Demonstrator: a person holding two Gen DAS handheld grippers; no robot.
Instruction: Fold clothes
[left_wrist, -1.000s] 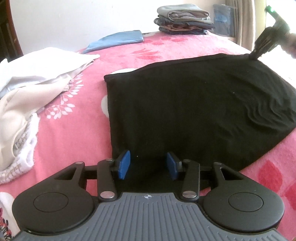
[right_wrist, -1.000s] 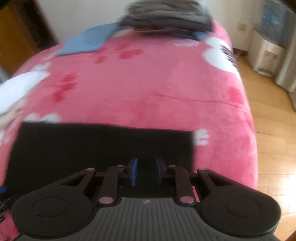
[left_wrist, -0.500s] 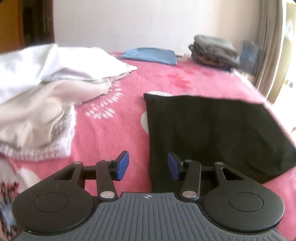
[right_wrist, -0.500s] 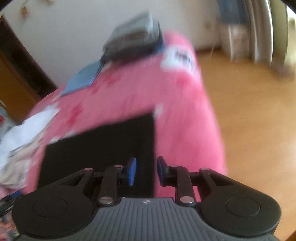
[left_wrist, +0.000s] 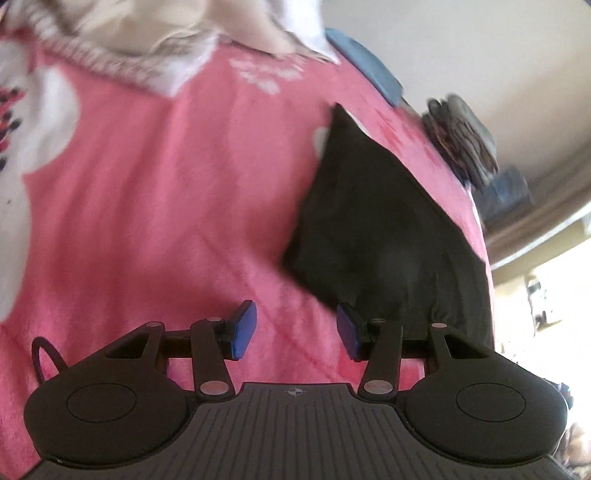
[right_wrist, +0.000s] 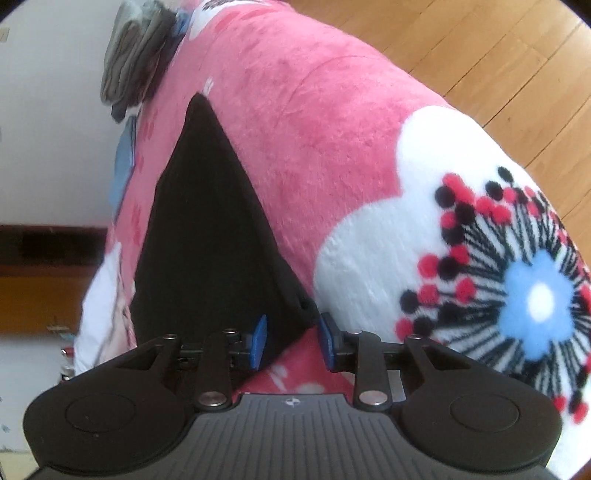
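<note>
A black garment (left_wrist: 376, 229) lies folded flat on the pink flowered blanket (left_wrist: 166, 206). In the left wrist view its near corner sits just right of my left gripper (left_wrist: 295, 330), which is open over bare blanket with nothing between its blue pads. In the right wrist view the same black garment (right_wrist: 207, 236) runs away from me, and its near corner reaches the gap of my right gripper (right_wrist: 291, 341). That gripper is open, its blue pads apart on either side of the corner.
A heap of white and cream clothes (left_wrist: 155, 33) lies at the far left. A blue folded piece (left_wrist: 369, 70) and a stack of folded grey clothes (right_wrist: 136, 48) sit at the bed's far end. Wooden floor (right_wrist: 480, 55) lies beyond the blanket's edge.
Both views have tilted and swung. My left gripper has shifted left off the black garment's edge onto bare blanket. My right gripper has come to the garment's near corner and opened wider.
</note>
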